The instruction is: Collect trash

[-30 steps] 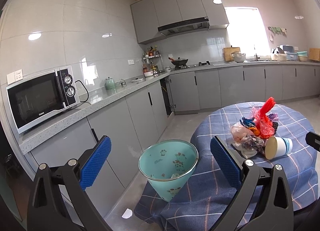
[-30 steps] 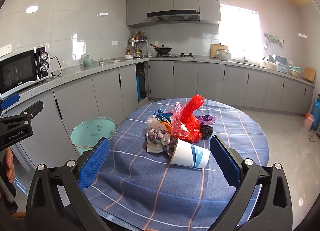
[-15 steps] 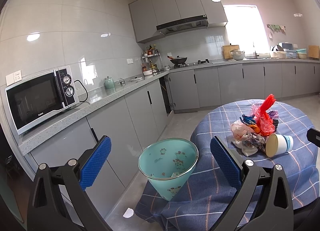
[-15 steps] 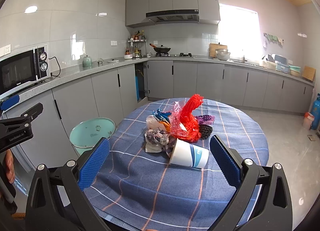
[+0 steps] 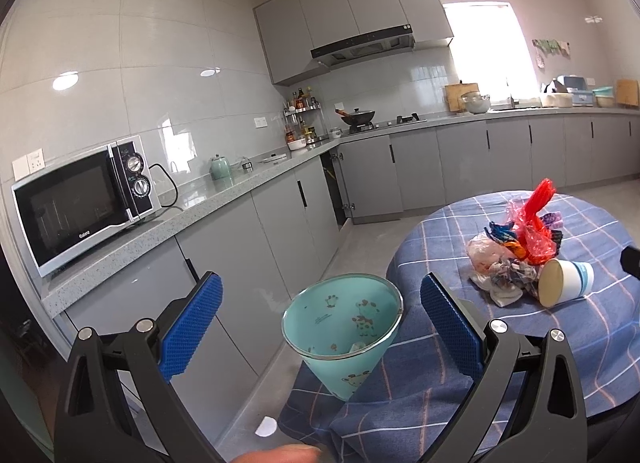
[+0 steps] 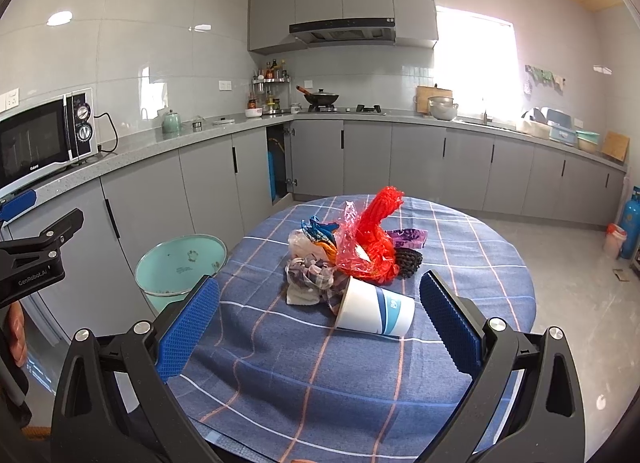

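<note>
A heap of trash (image 6: 352, 251) lies on the round table with the blue checked cloth (image 6: 360, 375): a red net bag (image 6: 376, 231), crumpled wrappers, a dark scrubber and a white paper cup (image 6: 376, 309) on its side. The same heap (image 5: 516, 259) shows at the right of the left wrist view. A teal bin (image 5: 344, 327) stands on the floor beside the table, also seen as the teal bin (image 6: 180, 267) at the left. My left gripper (image 5: 320, 319) is open around the bin's mouth in view. My right gripper (image 6: 320, 315) is open, short of the cup.
Grey kitchen cabinets and a worktop (image 6: 168, 143) run along the wall, with a microwave (image 5: 84, 199) close on the left. A hob with a pan (image 6: 322, 97) sits at the back. A blue gas cylinder (image 6: 632, 223) stands at the far right.
Both views have shifted slightly; the heap and cup sit a little lower and closer in the right wrist view. Both grippers stay open.
</note>
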